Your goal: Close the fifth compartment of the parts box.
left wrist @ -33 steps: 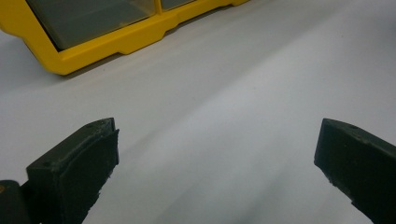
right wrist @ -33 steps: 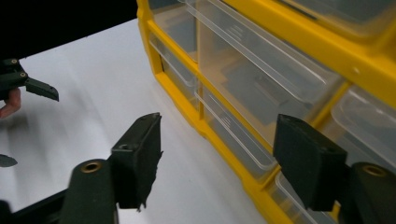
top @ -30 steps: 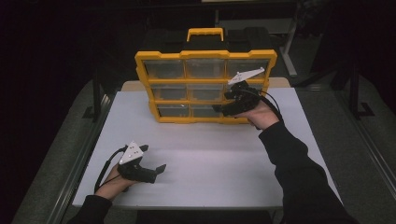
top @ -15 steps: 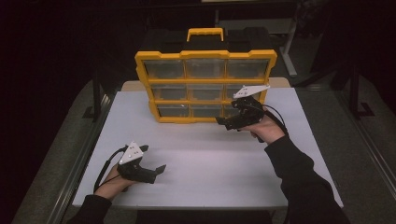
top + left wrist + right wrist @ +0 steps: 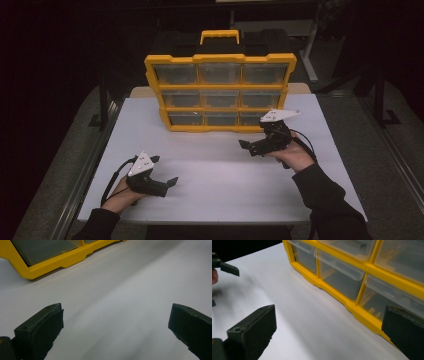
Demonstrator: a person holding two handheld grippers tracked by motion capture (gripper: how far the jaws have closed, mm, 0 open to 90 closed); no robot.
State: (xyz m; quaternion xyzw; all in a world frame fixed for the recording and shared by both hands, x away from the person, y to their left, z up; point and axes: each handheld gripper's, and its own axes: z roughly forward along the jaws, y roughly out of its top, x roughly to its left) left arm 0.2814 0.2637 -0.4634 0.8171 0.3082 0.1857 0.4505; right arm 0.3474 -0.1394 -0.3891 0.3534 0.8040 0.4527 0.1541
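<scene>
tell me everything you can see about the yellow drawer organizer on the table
The yellow plastic drawer organizer stands upright toward the back of the white table, its front facing the person. The yellow frame holds three rows of three clear plastic drawers, all pushed in; what they hold cannot be told. On top are a black section and a yellow carry handle. Nothing grips it: the right gripper hovers open just in front of its lower right corner, apart from it.

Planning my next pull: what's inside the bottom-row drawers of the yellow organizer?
Through the clear fronts of the bottom-row drawers, only yellowish dividers show; any small contents are too blurred to tell.
</scene>
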